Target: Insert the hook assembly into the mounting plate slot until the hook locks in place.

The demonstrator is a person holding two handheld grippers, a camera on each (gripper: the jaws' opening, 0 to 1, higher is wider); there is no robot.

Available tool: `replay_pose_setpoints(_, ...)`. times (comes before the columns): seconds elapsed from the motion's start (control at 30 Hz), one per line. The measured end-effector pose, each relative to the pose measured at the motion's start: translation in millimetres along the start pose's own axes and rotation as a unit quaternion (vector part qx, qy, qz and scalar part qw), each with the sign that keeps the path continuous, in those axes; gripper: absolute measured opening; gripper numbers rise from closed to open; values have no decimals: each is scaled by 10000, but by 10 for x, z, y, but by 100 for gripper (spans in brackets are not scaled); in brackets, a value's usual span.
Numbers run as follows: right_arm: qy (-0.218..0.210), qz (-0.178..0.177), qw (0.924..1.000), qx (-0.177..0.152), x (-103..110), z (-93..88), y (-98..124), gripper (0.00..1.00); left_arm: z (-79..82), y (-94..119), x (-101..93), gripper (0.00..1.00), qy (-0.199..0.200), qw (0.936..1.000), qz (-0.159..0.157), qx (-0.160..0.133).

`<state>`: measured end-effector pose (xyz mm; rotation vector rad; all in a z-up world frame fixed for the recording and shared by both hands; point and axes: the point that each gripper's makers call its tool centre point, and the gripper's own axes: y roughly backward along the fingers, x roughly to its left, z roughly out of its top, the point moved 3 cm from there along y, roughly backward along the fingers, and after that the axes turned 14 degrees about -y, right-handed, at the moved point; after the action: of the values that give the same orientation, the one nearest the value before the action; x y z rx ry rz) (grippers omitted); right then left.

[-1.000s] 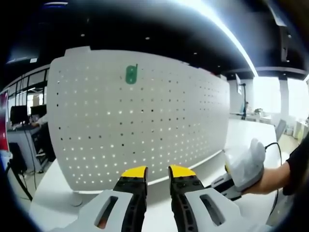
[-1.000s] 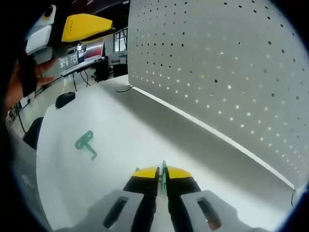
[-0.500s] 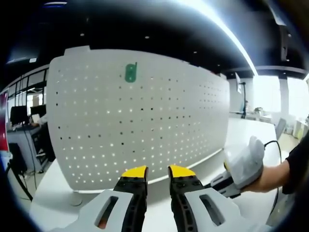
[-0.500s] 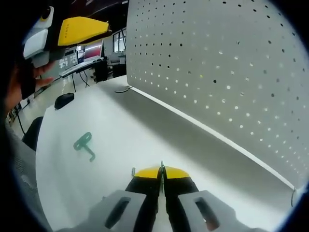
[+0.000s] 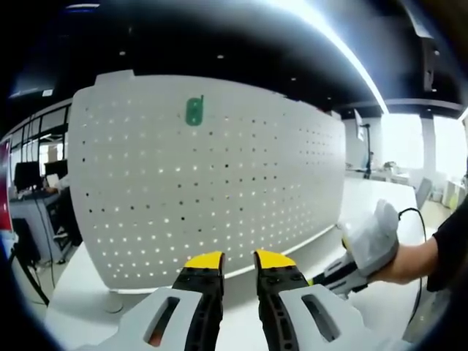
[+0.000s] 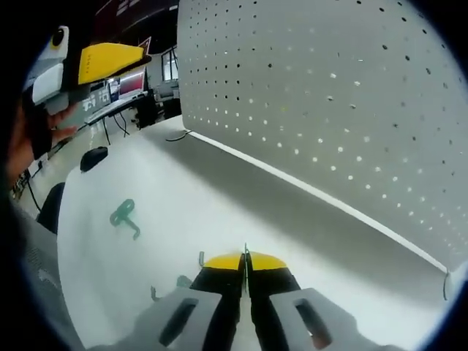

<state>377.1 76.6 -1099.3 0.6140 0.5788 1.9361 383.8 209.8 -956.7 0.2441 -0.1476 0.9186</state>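
A white pegboard (image 5: 212, 175) stands upright on the table, with a small green piece (image 5: 194, 111) mounted near its top edge. In the left gripper view, my left gripper (image 5: 239, 262) is open and empty, facing the board from a distance. A gloved hand holds my right gripper (image 5: 344, 269) low at the right. In the right gripper view, my right gripper (image 6: 245, 257) is shut on a thin green hook part (image 6: 245, 251) seen edge-on between the jaws, above the table beside the pegboard (image 6: 336, 102). A second green hook (image 6: 123, 216) lies on the table to the left.
The white table (image 6: 219, 197) runs along the pegboard's foot. Small hook pieces (image 6: 183, 281) lie just left of my right jaws. My left gripper's yellow jaw (image 6: 106, 62) hangs at the upper left. A black cable (image 6: 175, 136) lies at the board's far end; desks stand behind.
My right jaws have closed tighter on the thin green part, and that view has shifted, bringing small pieces into sight by the jaws. The left gripper has hardly moved.
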Motion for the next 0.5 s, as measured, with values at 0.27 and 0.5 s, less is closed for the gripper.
replay_pose_setpoints(0.27,-329,120,9981,-515,34,255,136,0,15,-2,-38,17,-25,10000,-80,-20)
replay_pose_setpoints(0.5,-554,268,9925,-1055,90,474,265,0,18,-9,-89,17,-20,9998,-178,-25)
